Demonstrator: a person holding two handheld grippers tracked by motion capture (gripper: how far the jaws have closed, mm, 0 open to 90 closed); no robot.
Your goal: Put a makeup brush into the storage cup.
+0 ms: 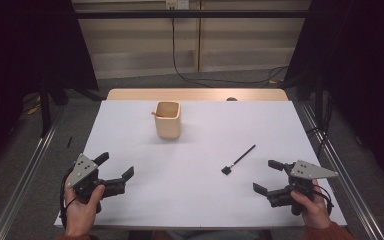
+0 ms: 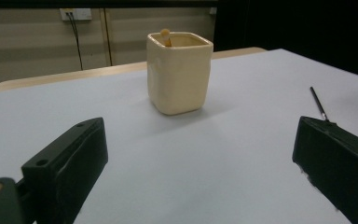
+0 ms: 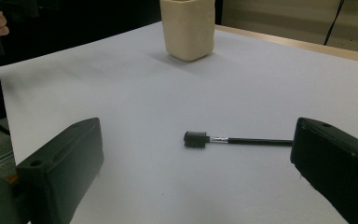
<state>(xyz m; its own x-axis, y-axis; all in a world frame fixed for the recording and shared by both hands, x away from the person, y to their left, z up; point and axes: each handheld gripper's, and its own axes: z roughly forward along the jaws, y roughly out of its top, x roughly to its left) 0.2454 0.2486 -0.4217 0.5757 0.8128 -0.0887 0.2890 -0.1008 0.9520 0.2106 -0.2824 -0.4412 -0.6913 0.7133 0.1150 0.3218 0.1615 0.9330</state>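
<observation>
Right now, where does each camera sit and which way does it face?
High view: above the person's side, facing forward and down; shows both hands, left claw and right claw.
Left gripper view: rides the left claw, facing the cream cup.
Right gripper view: rides the right claw, facing the small black brush.
All three share cup and brush.

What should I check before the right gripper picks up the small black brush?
1. Right gripper open: ok.
2. Brush lies flat and free on the table: ok.
3. Brush lies ahead of the right gripper's jaws, not yet between them: ok.
4. Left gripper open and away from the brush: ok.
5. Cup upright, far from the brush: ok.
6. Room in the cup beside the stick: cannot tell.
</observation>
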